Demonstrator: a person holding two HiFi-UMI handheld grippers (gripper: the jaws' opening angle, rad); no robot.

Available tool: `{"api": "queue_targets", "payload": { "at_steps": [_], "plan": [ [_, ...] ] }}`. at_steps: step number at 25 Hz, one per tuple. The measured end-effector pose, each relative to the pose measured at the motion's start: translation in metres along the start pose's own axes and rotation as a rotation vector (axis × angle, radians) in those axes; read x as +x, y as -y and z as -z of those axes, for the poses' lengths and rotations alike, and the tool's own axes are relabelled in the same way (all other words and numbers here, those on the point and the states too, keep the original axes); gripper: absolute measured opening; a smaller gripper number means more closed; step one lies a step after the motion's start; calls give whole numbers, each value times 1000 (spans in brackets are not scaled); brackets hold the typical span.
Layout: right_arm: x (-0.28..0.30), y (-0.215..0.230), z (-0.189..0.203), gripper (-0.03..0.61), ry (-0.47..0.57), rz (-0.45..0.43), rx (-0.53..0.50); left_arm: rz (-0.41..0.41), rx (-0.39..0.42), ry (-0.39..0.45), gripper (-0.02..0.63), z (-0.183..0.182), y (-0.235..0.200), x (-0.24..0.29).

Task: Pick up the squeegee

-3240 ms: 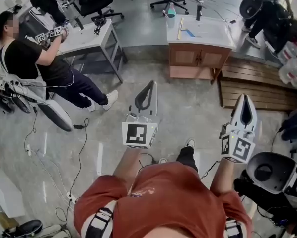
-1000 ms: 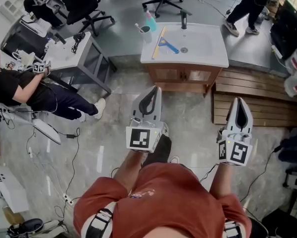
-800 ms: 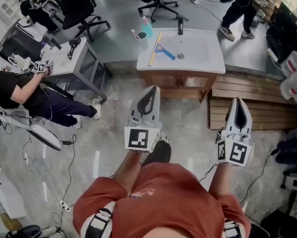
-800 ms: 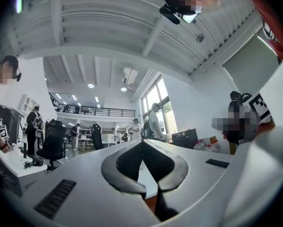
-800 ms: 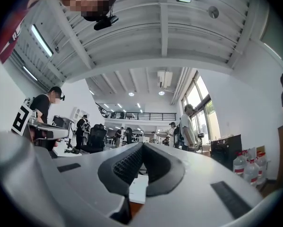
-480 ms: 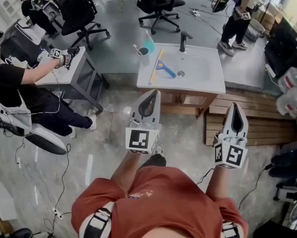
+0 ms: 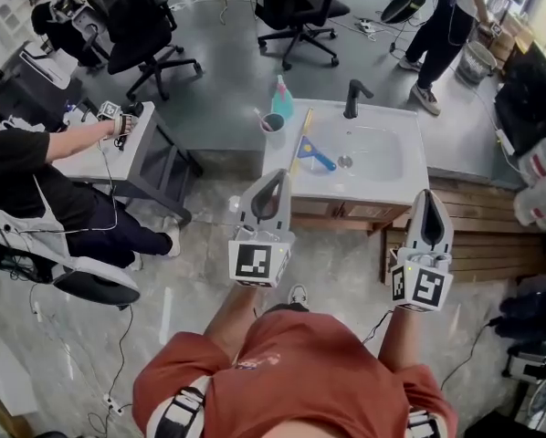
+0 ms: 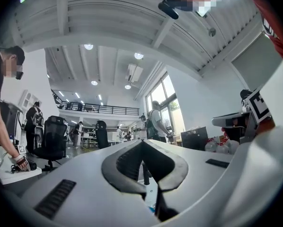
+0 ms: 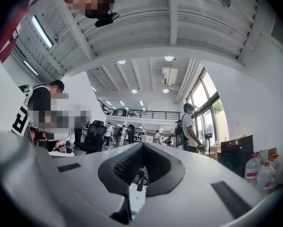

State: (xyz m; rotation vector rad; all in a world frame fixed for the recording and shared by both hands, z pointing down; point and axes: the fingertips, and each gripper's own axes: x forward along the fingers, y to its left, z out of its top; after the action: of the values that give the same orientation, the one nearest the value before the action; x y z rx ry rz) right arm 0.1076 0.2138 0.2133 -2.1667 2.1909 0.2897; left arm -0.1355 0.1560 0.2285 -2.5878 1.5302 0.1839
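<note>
While both claws hover over the floor, the white sink vanity (image 7: pixel 410 167) sits just ahead. Left gripper (image 7: pixel 277 177) and right gripper (image 7: pixel 431 196) are pinched tight, nothing in either. The squeegee (image 7: pixel 315 155) lies on the counter left of the basin, its long blade running back-to-front and its blue handle angling toward the drain.

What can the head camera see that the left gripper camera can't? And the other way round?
Only the head view plainly shows the squeegee lying on the white sink counter, and the cup at its corner. Only the left gripper view shows the ceiling lights and the tall windows. Both show the left gripper, jaws together and empty, and a black office chair.
</note>
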Motion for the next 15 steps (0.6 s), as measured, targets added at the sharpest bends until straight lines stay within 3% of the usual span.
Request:
{"api": "queue_targets", "payload": {
  "at_steps": [15],
  "plan": [
    [94,-45,19,8,8,-64,-7,-31,-3,-41,17,34,-72,50]
  ]
}}
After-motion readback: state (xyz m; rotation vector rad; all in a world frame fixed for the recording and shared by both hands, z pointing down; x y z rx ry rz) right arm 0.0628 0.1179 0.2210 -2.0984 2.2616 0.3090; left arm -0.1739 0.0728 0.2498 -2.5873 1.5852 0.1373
